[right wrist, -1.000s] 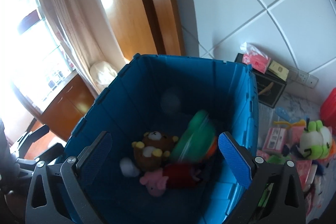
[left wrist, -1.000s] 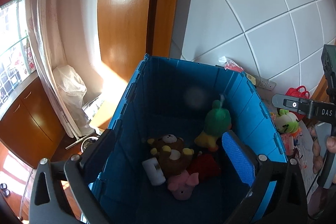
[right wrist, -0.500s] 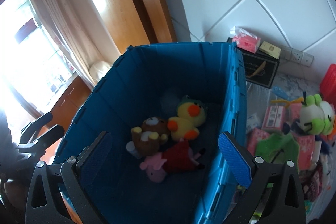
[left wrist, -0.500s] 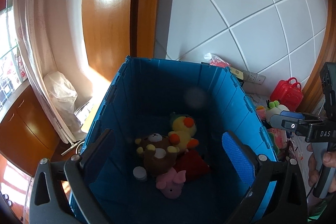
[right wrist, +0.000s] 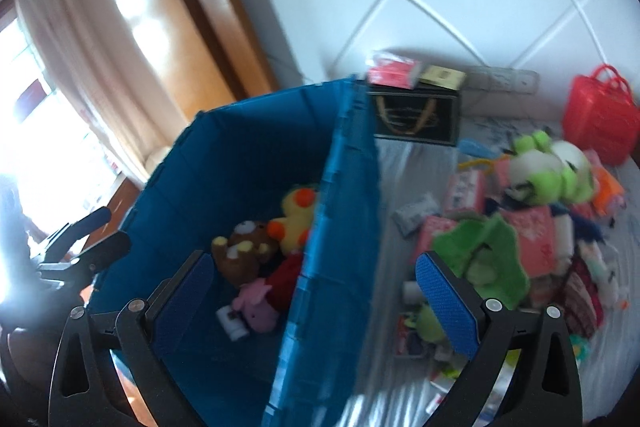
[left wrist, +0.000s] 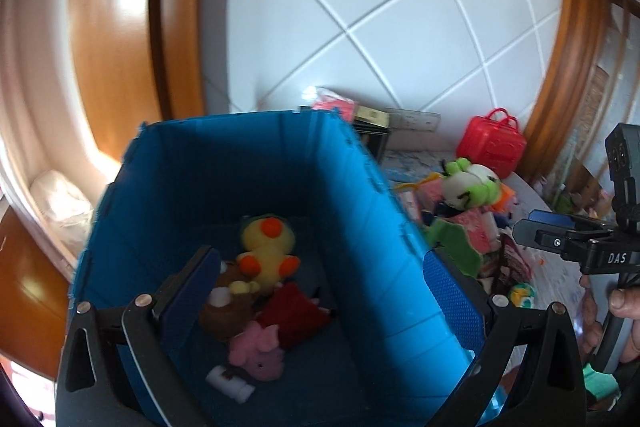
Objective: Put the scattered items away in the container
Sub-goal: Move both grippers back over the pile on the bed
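Both grippers stand wide and empty: the left gripper over the blue bin, the right gripper astride the bin's right wall. In the bin lie a duck, bear and pig. A green plush and other clutter lie on the table beside it.

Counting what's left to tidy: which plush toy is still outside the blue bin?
The green-and-white frog plush, lying on the clutter pile right of the blue bin. The yellow duck, brown bear and pink pig already lie inside.
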A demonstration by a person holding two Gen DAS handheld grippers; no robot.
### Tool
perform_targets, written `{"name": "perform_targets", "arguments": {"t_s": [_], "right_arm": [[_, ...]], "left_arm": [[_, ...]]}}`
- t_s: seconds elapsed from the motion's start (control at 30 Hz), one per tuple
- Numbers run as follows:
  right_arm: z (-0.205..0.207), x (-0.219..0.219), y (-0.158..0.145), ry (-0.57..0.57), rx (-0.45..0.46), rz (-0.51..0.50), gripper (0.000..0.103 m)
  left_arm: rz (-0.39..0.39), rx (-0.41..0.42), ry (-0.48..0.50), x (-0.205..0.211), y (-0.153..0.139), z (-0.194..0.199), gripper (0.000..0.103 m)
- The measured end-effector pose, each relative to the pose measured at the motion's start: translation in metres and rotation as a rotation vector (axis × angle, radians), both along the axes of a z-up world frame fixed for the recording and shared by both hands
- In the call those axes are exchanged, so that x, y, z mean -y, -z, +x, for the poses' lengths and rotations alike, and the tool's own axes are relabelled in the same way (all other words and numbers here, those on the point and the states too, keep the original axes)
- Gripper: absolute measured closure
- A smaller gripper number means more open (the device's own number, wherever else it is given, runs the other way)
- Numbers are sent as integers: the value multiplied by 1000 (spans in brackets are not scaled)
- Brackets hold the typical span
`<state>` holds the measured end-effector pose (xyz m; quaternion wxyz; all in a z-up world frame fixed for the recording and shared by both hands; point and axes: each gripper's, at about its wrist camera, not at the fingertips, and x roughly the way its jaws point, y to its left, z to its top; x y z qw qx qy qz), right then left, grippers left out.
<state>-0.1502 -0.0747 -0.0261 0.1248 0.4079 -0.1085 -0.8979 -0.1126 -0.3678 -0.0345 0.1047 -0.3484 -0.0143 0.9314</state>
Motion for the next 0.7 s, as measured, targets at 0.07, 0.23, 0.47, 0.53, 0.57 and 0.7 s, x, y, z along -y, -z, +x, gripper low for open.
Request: {"name": "perform_targets", "arguments": {"t_s": [0.07, 0.23, 0.47, 0.53, 0.57, 0.7], "right_arm": [[12, -29, 3, 66, 9, -5, 0], [41, -101, 13, 206, 27, 19, 0], [74, -197, 28, 315, 58, 23, 0], [83, -219, 32, 331, 63, 24, 0], [87, -230, 34, 335, 66, 31, 0], [99, -271, 42, 340, 81, 29, 0]], "left_arm": [[0, 6, 38, -20, 1, -2, 0], [-4, 14, 118, -80, 6, -3, 0], [-22, 43, 180, -163, 12, 7, 0], [-22, 56, 189, -185, 14, 9, 0], [-24, 63, 192, -197, 15, 10, 0], [-33, 85, 201, -241, 25, 12, 0]]}}
